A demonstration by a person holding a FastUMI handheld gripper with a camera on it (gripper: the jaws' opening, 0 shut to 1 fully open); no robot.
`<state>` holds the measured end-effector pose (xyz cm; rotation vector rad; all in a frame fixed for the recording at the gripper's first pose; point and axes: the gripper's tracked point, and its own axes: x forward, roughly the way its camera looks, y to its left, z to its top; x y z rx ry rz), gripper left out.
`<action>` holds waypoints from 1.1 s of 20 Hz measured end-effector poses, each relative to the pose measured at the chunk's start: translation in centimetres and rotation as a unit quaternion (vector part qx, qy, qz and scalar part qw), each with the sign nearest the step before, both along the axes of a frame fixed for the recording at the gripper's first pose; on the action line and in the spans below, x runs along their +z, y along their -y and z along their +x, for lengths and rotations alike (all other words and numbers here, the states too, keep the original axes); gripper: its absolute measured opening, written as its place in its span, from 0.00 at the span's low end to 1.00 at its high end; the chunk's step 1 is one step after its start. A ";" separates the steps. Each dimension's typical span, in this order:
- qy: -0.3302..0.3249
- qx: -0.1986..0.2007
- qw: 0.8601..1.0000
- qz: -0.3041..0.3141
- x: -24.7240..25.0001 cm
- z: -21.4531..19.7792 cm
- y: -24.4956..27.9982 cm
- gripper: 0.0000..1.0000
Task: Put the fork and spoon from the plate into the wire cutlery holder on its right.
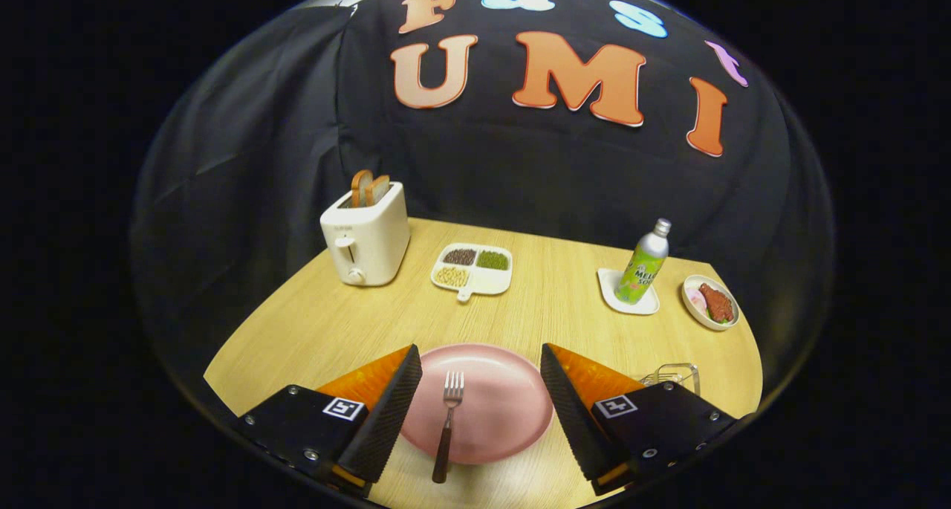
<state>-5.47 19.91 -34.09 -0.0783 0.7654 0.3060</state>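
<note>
One fork (448, 420) on pink plate (483, 401), between wide-spread tool (481, 390) fingers.

Pink plate (494, 412), silver fork (449, 412) with dark handle, pale wood-grain table (550, 286), cream toaster (365, 238).

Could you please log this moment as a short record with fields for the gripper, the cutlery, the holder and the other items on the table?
gripper: gripper open, fingers either side of the pink plate
fork: fork on the plate between the fingers, handle over the near rim
holder: wire cutlery holder right of the plate, partly hidden
background: toaster, divided dish, bottle, small bowl
</note>
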 end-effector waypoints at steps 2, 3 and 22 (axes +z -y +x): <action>-0.027 0.012 1.000 -0.010 -2.2 -1.4 -0.4 0.95; -0.042 0.018 0.999 -0.013 -3.1 -2.2 -0.5 0.94; -0.235 0.048 0.970 -0.050 -12.8 -7.9 -2.3 0.19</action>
